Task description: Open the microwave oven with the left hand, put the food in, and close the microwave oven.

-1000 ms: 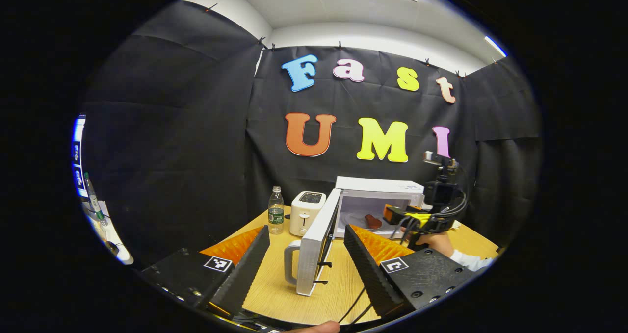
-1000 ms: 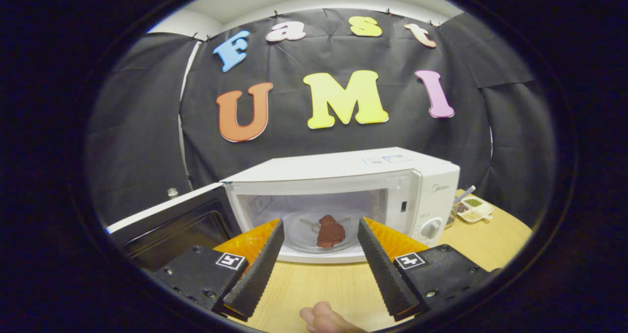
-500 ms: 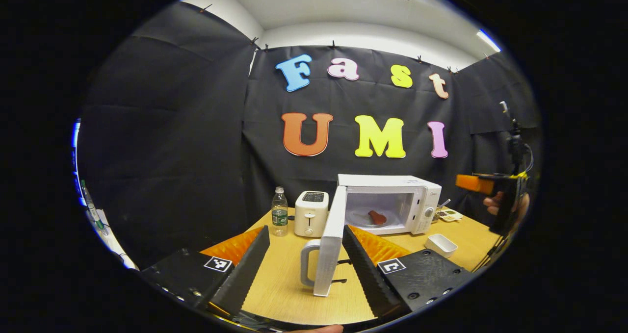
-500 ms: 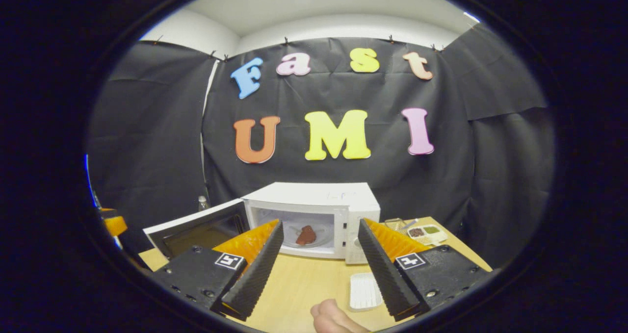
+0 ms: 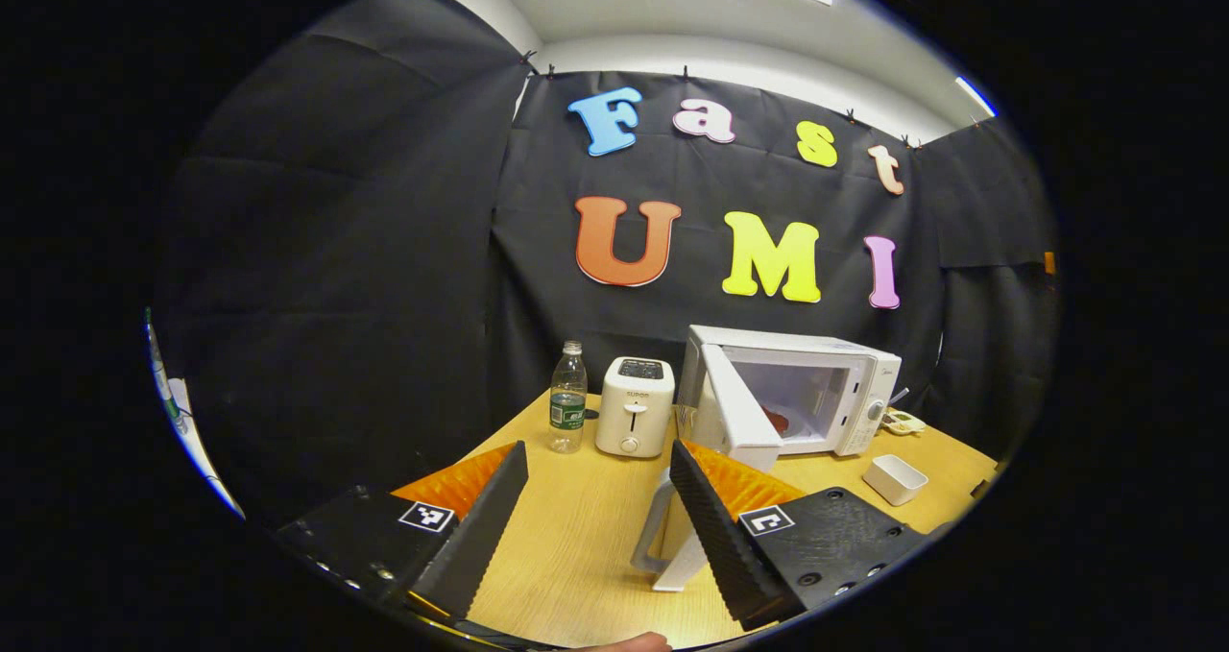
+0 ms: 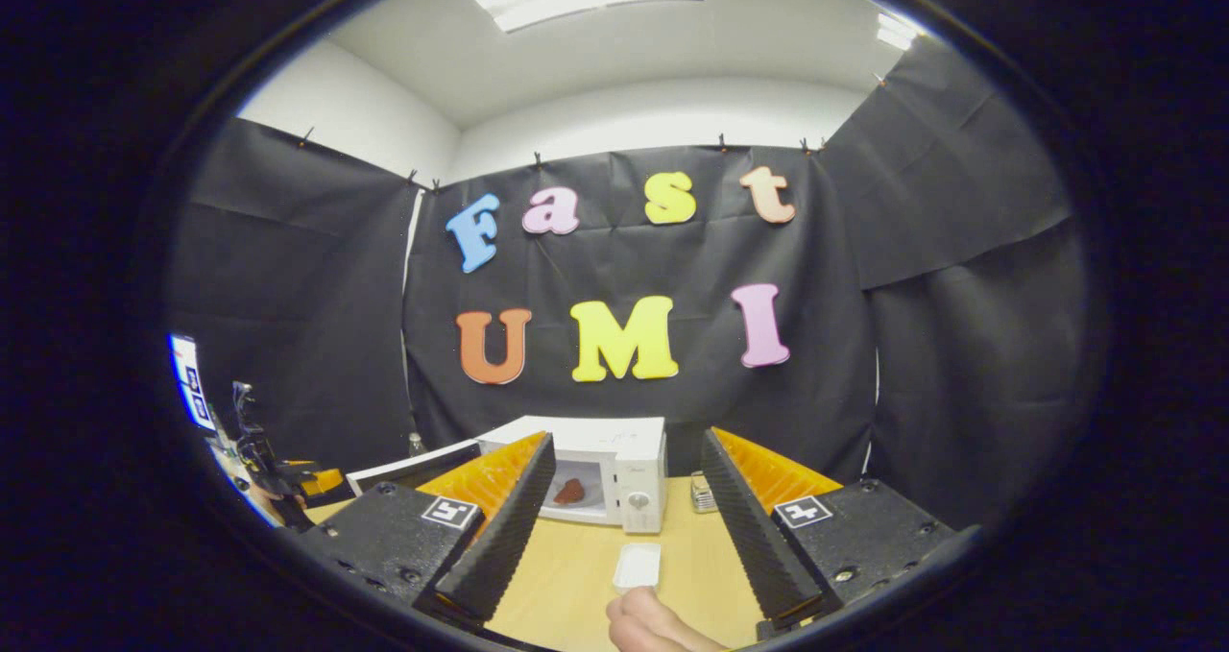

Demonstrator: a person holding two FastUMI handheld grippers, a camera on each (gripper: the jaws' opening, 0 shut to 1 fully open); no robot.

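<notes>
The white microwave [image 5: 845, 369] stands at the back of the wooden table, its door [image 5: 734, 412] swung partway out. A reddish-brown piece of food [image 5: 779, 422] lies on the turntable inside. My left gripper [image 5: 595, 527] is open, and the door's handle [image 5: 656, 527] stands between its fingers, close to the right one. My right gripper [image 6: 614, 537] is open and holds nothing, well back from the microwave [image 6: 638, 460]. From there the food [image 6: 569, 491] and the open door [image 6: 413, 467] show. The left gripper [image 6: 320, 482] shows far off at the left.
A water bottle [image 5: 567, 398] and a white toaster [image 5: 634, 419] stand left of the microwave. A small white dish [image 5: 894, 479] and a seasoning tray [image 5: 903, 424] lie to its right. A thumb [image 6: 653, 623] rests at the right gripper view's bottom edge.
My right gripper has drawn far back from the microwave, leaving the food inside. The door has swung partway toward the oven, with its handle still between the left gripper's fingers.
</notes>
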